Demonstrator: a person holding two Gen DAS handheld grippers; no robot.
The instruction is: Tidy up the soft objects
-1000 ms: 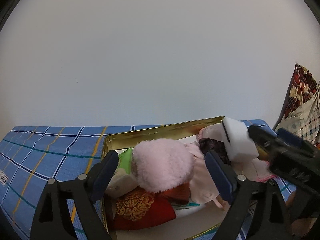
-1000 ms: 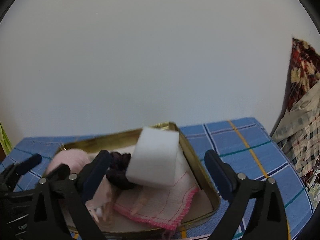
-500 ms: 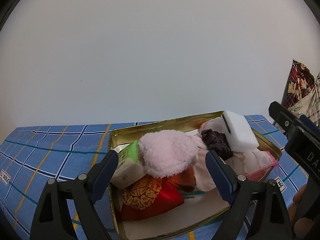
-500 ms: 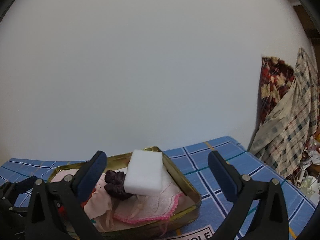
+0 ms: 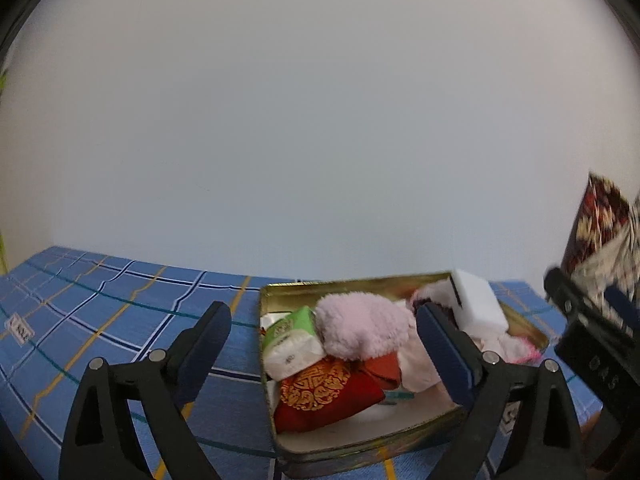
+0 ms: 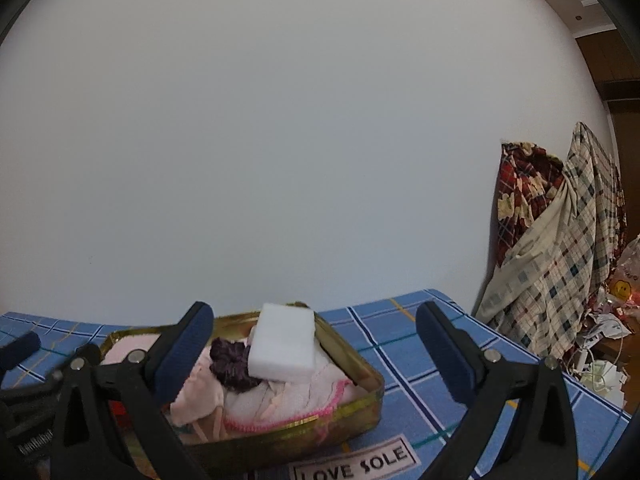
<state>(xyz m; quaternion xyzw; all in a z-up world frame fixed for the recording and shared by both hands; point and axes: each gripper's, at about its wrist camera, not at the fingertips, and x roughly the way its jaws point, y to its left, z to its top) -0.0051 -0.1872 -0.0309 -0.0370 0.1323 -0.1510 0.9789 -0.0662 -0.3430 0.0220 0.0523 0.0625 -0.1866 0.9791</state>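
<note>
Both claws empty, gold tin packed

Left gripper opening wide, nothing between its pads, pointed low across the near left corner of the gold tin. Right gripper likewise spread wide and empty, aimed at the tin's far right end. Just ahead of the left claw: green tissue pack, pink fluffy pouch, red embroidered pouch. Just ahead of the right claw: white sponge block, long axis running away from the camera, resting on a purple scrunchie and a pink-edged cloth. Nearer the sponge: the right hand, judging by both views. Beneath everything, blue checked cloth; off to the right, hanging plaid fabrics. No loose soft item visible outside the tin
</note>
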